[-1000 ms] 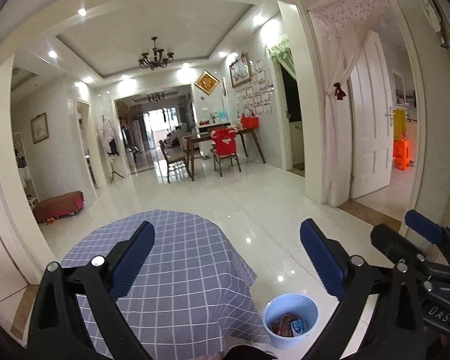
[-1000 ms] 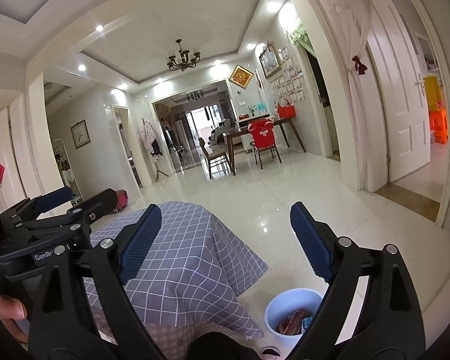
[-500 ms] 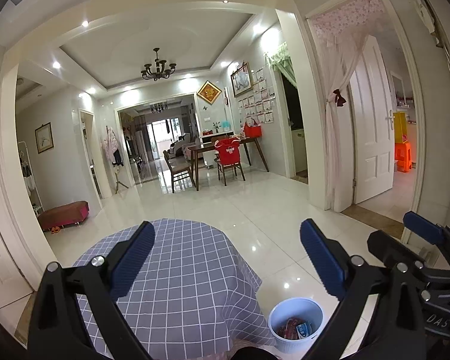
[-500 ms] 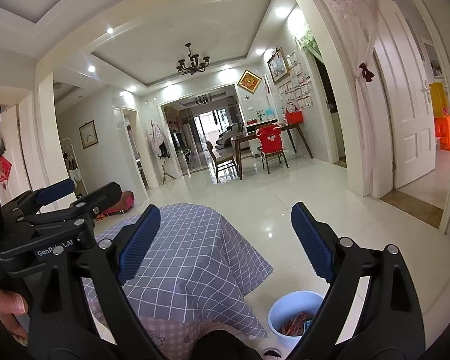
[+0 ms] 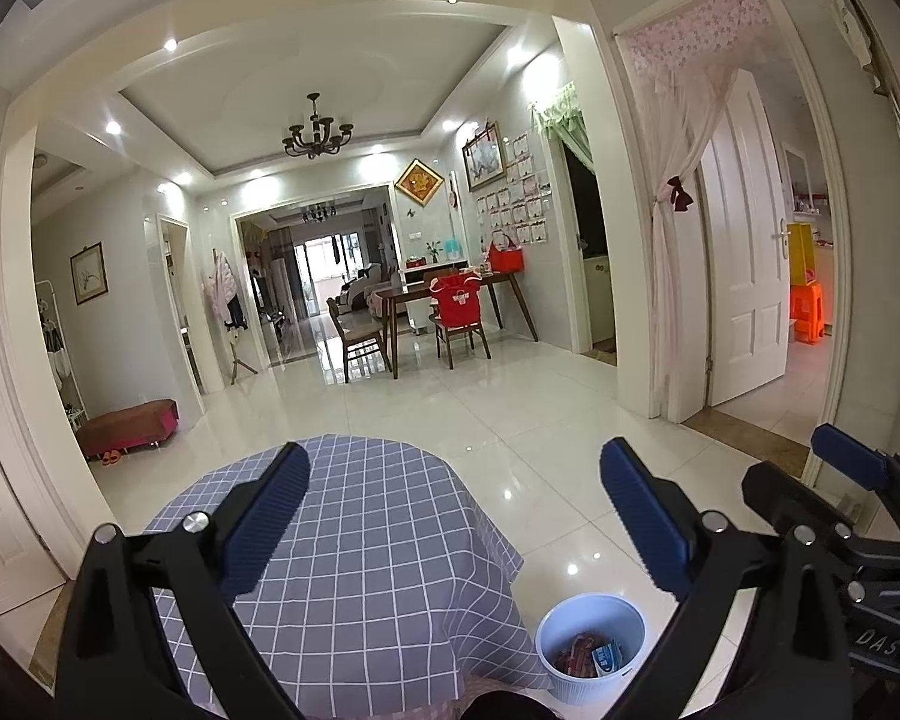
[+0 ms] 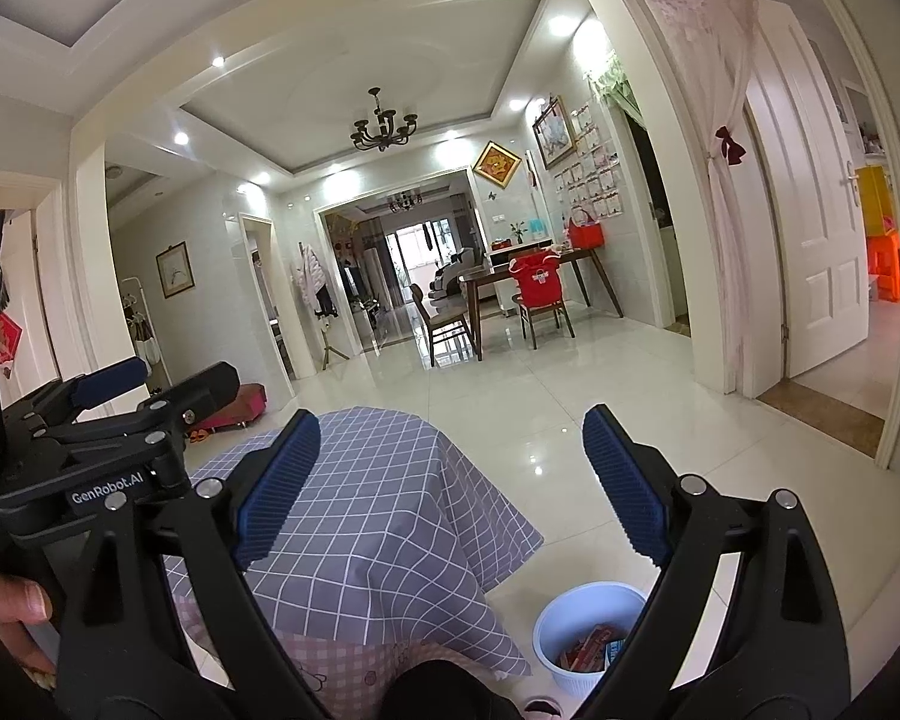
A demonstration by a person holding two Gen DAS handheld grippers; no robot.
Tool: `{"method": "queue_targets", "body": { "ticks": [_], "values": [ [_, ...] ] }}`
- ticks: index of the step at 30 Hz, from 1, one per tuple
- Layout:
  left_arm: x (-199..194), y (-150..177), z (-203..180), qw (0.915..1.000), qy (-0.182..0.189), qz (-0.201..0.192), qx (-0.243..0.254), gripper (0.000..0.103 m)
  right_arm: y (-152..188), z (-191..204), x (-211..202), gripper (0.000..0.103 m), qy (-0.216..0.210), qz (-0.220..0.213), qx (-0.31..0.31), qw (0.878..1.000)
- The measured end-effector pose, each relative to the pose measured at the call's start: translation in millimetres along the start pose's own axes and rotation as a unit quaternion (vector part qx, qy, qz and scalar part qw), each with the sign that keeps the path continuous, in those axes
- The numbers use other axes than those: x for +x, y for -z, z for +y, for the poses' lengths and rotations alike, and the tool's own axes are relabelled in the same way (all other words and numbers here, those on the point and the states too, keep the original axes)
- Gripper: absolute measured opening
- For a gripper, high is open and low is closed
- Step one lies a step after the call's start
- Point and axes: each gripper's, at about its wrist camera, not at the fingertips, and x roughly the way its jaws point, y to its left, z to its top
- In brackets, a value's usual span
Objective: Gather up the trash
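Note:
A white round bin (image 5: 591,624) stands on the tiled floor to the right of a small table (image 5: 360,540) draped in a grey checked cloth. Red and blue wrappers (image 5: 588,654) lie inside it. My left gripper (image 5: 455,468) hovers open above the table's near edge, with nothing between its blue pads. My right gripper (image 6: 451,426) is also open and empty, held beside the left at about the same height. The right wrist view shows the same bin (image 6: 582,612) low on the right, with wrappers (image 6: 591,651) in it. No loose trash shows on the cloth.
Glossy white floor (image 5: 510,408) stretches ahead to a dining table with chairs (image 5: 444,312). A low red bench (image 5: 129,426) sits at the left wall. A white door and a curtained doorway (image 5: 744,276) are on the right. A hand (image 6: 6,600) holds the left gripper's handle.
Both views have drifted slightly, with the table and bin staying low in frame. Both grippers stay open and empty.

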Motion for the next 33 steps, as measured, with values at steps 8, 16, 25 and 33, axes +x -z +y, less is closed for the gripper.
{"method": "queue_targets", "body": {
  "ticks": [8, 16, 25, 33],
  "values": [
    [0.7, -0.6, -1.8, 1.0, 0.0, 0.0, 0.002, 0.096, -0.1, -0.4, 0.2, 0.088, 0.0, 0.001, 0.001, 1.0],
    [1.4, 2.3, -1.7, 1.0, 0.001, 0.0, 0.006, 0.096, 2.8, -0.2, 0.9, 0.088, 0.001, 0.001, 0.003, 1.0],
    [2.2, 5.0, -1.7, 1.0, 0.0, 0.002, 0.007, 0.096, 1.8, 0.0, 0.7, 0.088, 0.001, 0.001, 0.003, 1.0],
    [3.6, 6.2, -2.6, 1.0, 0.0, 0.002, 0.008, 0.096, 1.2, 0.8, 0.7, 0.088, 0.001, 0.001, 0.003, 1.0]
  ]
}}
